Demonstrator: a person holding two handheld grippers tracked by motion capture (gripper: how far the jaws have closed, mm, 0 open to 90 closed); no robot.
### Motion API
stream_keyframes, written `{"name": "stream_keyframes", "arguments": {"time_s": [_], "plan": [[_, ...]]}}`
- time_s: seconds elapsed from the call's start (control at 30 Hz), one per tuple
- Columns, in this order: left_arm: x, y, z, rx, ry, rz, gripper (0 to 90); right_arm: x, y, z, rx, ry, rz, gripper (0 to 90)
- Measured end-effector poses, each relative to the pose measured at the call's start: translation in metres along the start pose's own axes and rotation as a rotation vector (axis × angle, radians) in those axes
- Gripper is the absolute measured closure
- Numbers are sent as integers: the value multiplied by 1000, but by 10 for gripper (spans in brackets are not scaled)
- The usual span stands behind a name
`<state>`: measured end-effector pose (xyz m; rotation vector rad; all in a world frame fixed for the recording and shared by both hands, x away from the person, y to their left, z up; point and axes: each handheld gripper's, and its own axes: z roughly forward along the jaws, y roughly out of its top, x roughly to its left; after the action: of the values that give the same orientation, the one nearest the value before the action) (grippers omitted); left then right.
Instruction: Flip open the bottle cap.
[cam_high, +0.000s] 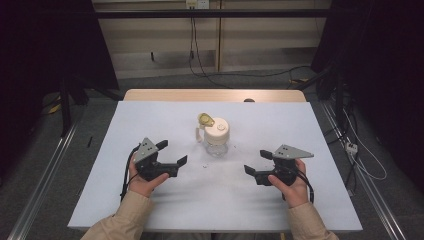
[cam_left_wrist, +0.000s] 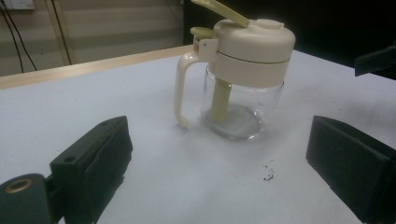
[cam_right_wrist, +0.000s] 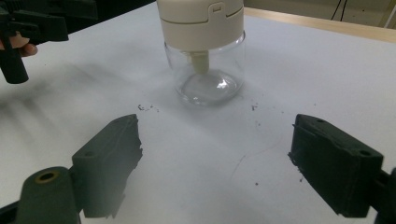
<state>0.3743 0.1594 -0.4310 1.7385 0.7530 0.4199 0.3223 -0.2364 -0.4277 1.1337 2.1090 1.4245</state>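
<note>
Fingers spread wide on the left gripper, nothing between them, and the same on the right gripper, gaping and empty, each resting in a hand low over the white worktop. Between and just beyond them stands the glass jar, upright, cream lid on, its flip cap tipped open and handle toward the left side. A few dark specks dot the sheet near the jar's base.
</note>
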Motion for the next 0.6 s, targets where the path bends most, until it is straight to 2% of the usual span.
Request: {"name": "stream_keyframes", "arguments": {"time_s": [0.2,0.37,0.6], "plan": [[6,-3,-9,-3,1,-23,65,1,-6,-4,9,1,-14,151],[10,-6,-16,13,-9,-31,64,-1,-12,-11,5,-6,-14,151],[14,-11,-25,36,-3,-21,64,-4,-17,-20,-3,-22,-5,151]]}}
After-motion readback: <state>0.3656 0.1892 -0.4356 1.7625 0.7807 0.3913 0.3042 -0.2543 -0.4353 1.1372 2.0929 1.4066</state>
